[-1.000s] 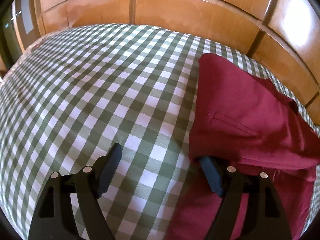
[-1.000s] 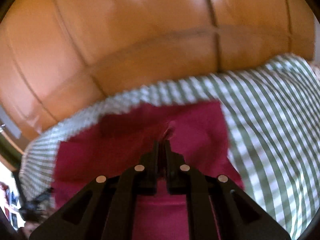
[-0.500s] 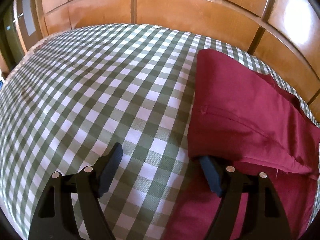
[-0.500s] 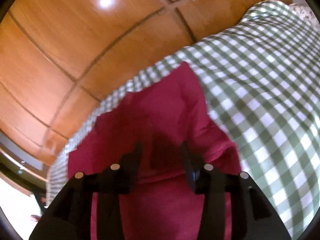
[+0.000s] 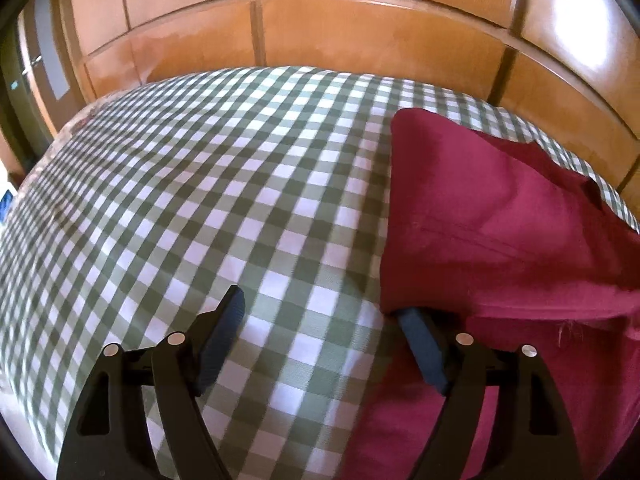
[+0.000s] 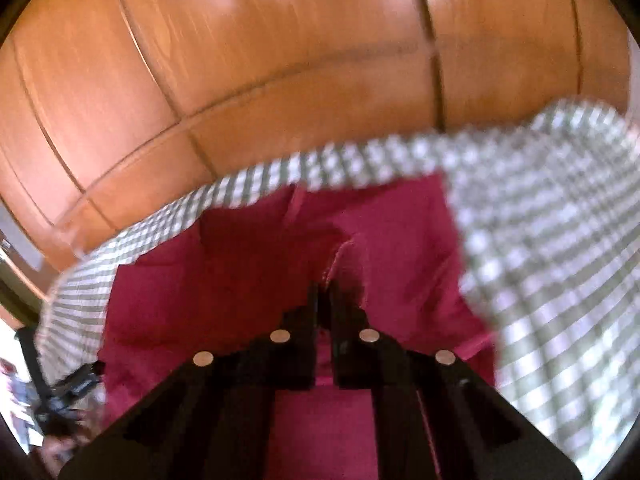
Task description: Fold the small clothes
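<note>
Left gripper (image 5: 320, 312) spread wide over green-and-white checked cloth (image 5: 192, 184), right finger tucked under near edge of dark red garment (image 5: 492, 216). Right gripper (image 6: 325, 300) clenched on a raised pinch of the same garment, blurred. Garment folded over itself, on right part of the cloth. Beyond, orange wooden panelling (image 5: 360, 28) along far edge.

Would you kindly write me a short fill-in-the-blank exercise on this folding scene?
1. The garment being folded is ____ in colour.
2. The cloth under it has a green and white ____ pattern.
3. The right gripper is ____ on the garment.
4. The left gripper is ____.

Missing words: red; checked; shut; open
</note>
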{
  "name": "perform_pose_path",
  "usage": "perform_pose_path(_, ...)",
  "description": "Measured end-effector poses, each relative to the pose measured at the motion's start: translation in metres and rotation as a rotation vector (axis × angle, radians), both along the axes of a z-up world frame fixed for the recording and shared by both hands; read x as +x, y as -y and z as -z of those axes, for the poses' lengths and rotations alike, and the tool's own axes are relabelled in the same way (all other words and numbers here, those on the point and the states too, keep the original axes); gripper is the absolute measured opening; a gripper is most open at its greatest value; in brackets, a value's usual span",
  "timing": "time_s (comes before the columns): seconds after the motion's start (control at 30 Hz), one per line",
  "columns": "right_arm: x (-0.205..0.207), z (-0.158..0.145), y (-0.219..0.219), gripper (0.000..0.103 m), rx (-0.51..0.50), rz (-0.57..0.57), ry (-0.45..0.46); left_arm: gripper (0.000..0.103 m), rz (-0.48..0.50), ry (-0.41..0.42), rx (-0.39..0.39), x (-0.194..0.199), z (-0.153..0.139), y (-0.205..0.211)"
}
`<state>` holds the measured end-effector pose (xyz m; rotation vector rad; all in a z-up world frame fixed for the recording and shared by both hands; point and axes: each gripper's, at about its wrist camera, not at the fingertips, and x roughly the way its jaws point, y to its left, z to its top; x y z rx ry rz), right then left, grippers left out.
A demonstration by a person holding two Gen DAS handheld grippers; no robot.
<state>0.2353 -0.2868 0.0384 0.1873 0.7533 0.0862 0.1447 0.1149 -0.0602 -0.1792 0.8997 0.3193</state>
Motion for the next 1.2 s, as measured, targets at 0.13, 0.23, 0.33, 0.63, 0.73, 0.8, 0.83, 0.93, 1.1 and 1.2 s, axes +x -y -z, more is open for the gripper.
perform_pose_path(0.13,0.015,0.042,0.006,0.004,-0.027,0.045,-0.131,0.081,0.028,-0.003,0.096,0.000,0.002,0.017)
perform_pose_path(0.23,0.014,0.066,0.001,0.004,-0.079,0.062,-0.142,0.081,0.038,-0.012,0.017,-0.003,0.002,0.009)
perform_pose_path(0.33,0.013,0.064,-0.006,0.004,-0.150,0.070,-0.135,0.081,0.089,-0.014,-0.010,-0.017,-0.003,0.006)
perform_pose_path(0.63,0.007,0.042,0.003,0.037,-0.078,0.110,-0.117,0.081,0.030,0.077,-0.056,-0.046,-0.031,-0.041)
perform_pose_path(0.73,-0.002,0.018,-0.004,0.040,-0.032,0.085,-0.042,0.081,0.043,0.136,-0.075,-0.034,-0.045,-0.039)
perform_pose_path(0.8,-0.007,0.007,-0.016,0.042,-0.006,0.035,-0.011,0.080,0.077,0.162,-0.090,-0.020,-0.052,-0.030)
perform_pose_path(0.83,-0.007,0.002,-0.027,0.043,-0.003,-0.006,0.003,0.077,0.098,0.176,-0.102,-0.010,-0.055,-0.025)
perform_pose_path(0.93,-0.004,0.003,-0.056,0.050,0.002,-0.104,-0.002,0.076,0.125,0.177,-0.120,0.011,-0.056,-0.017)
perform_pose_path(1.1,0.013,0.030,-0.075,0.050,-0.037,-0.130,-0.049,0.076,0.140,0.102,-0.312,0.059,-0.033,-0.030)
perform_pose_path(1.2,0.025,0.053,-0.062,0.050,-0.064,-0.086,-0.093,0.075,0.129,0.057,-0.395,0.083,-0.018,-0.039)
